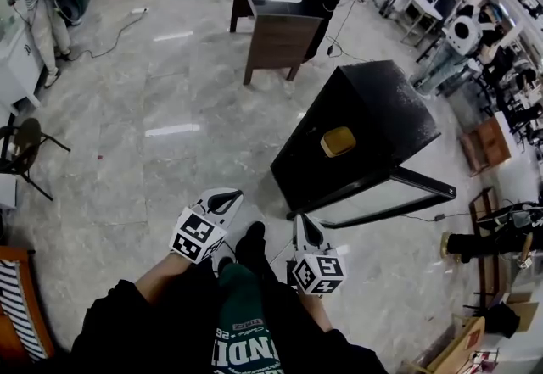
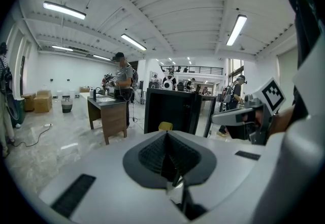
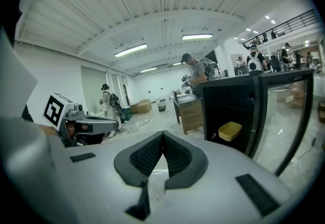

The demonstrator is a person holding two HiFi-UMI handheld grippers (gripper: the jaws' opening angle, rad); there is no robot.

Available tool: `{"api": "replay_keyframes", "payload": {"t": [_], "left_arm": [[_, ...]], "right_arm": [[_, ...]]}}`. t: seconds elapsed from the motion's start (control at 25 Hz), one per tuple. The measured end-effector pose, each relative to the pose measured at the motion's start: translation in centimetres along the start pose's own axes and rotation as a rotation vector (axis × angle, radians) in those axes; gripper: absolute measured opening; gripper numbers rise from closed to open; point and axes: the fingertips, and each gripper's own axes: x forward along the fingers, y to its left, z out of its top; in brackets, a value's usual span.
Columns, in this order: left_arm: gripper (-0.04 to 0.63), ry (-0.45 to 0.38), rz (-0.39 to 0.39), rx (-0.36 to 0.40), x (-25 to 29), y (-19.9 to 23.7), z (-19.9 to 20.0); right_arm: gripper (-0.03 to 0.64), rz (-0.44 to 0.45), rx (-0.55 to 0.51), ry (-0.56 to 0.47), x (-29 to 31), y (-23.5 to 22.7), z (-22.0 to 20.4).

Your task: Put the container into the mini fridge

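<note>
container (image 3: 229,130): yellow — inside open mini fridge (image 1: 373,101), 1 o'clock of tongs
left tongs (image 2: 166,134): closed — empty
right tongs (image 3: 162,134): closed, empty

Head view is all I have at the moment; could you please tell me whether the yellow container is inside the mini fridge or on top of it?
Observer: Inside. The right gripper view looks straight into the mini fridge and shows the yellow container in its dark compartment, with the glass door swung open.
Operator: Thank you. Is the left gripper holding anything?
Observer: No. The left gripper has its fingers together with nothing between them.
Operator: And the right one, please?
Observer: The right gripper also has its fingers together and is empty.
</note>
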Motion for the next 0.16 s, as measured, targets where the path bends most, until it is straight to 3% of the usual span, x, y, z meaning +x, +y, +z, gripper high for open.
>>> {"api": "replay_keyframes", "payload": {"t": [0.16], "left_arm": [[0.012,0.003,0.001,0.012,0.41,0.65,-0.01]], "right_arm": [[0.034,0.002,-0.003,0.001,0.62,-0.3,0.01]]}}
